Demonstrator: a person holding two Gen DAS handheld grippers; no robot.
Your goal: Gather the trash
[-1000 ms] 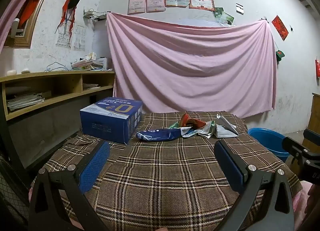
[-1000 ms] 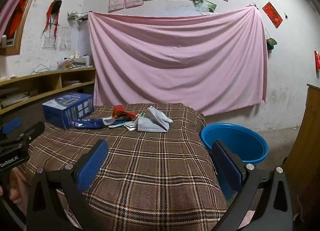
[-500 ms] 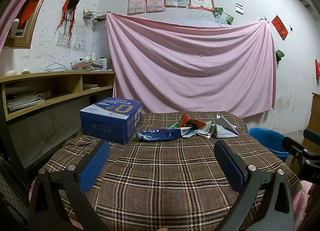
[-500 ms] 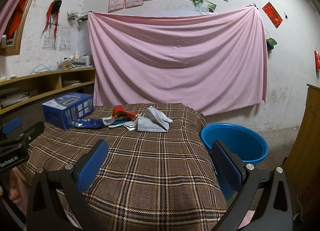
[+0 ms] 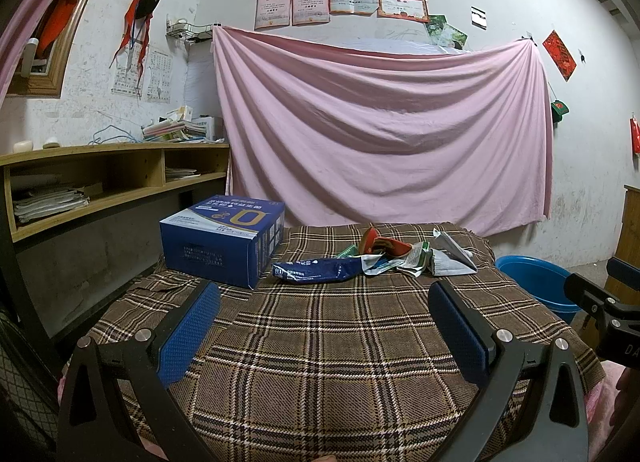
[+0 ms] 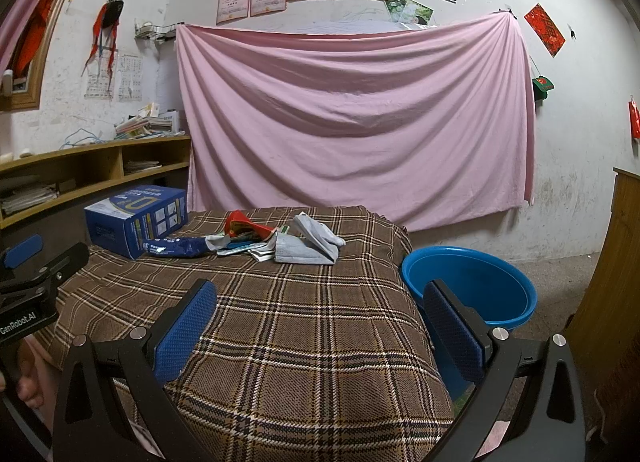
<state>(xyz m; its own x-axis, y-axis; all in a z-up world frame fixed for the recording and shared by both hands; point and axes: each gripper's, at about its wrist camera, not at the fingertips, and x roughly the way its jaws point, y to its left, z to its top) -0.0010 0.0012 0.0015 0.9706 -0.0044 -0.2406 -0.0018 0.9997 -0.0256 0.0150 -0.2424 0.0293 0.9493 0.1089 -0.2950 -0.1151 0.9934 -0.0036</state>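
A pile of trash lies at the far end of the plaid-covered table (image 5: 320,342): a dark blue wrapper (image 5: 316,270), a red wrapper (image 5: 380,244), crumpled grey-white paper (image 5: 452,260) and small green-white scraps. The right wrist view shows the same pile, with the blue wrapper (image 6: 180,248), red wrapper (image 6: 244,224) and grey paper (image 6: 316,242). My left gripper (image 5: 324,326) hangs open over the near part of the table, well short of the pile. My right gripper (image 6: 320,322) is open too, at the table's near right edge. Both hold nothing.
A blue cardboard box (image 5: 224,242) stands left of the pile. A blue plastic basin (image 6: 468,286) sits on the floor to the right of the table. Wooden shelves (image 5: 100,182) run along the left wall; a pink sheet (image 5: 380,134) hangs behind.
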